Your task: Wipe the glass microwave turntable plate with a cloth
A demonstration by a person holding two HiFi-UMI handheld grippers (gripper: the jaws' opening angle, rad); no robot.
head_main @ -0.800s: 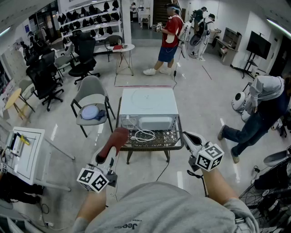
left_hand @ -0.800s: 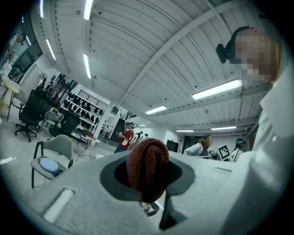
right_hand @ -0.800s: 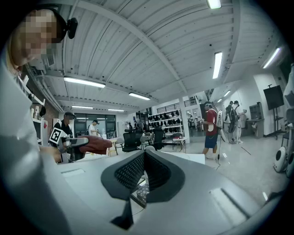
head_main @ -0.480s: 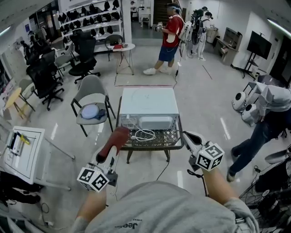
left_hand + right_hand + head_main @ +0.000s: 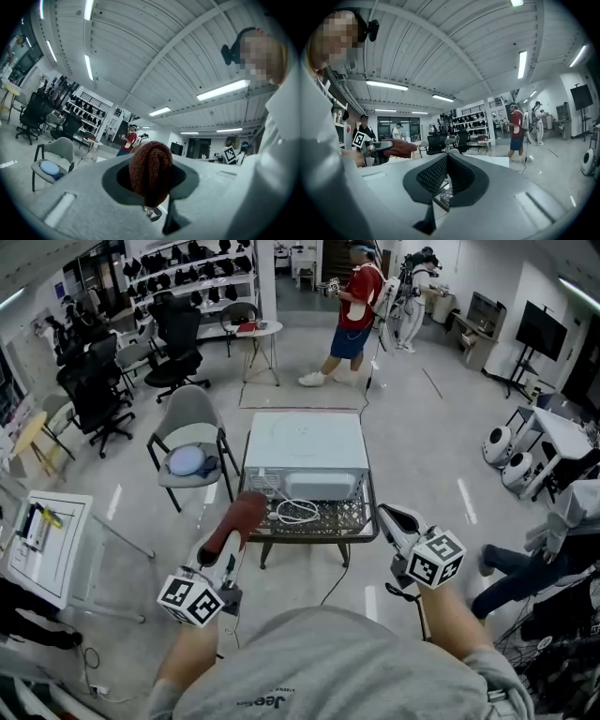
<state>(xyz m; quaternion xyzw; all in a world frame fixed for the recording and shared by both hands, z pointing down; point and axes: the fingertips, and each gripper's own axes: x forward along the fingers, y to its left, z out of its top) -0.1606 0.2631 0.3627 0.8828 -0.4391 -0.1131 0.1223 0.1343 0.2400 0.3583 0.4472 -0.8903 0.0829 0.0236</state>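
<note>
Pinching rust-brown cloth with fingers of left gripper, just before microwave. Pressed together, empty: fingers of right gripper, before microwave's right corner. Left of microwave, on chair: round pale plate.

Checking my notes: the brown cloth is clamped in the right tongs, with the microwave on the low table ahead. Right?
No: the brown cloth is clamped in the left tongs, as the left gripper view shows; the right tongs are shut and empty. The microwave is on the low table ahead.
</note>
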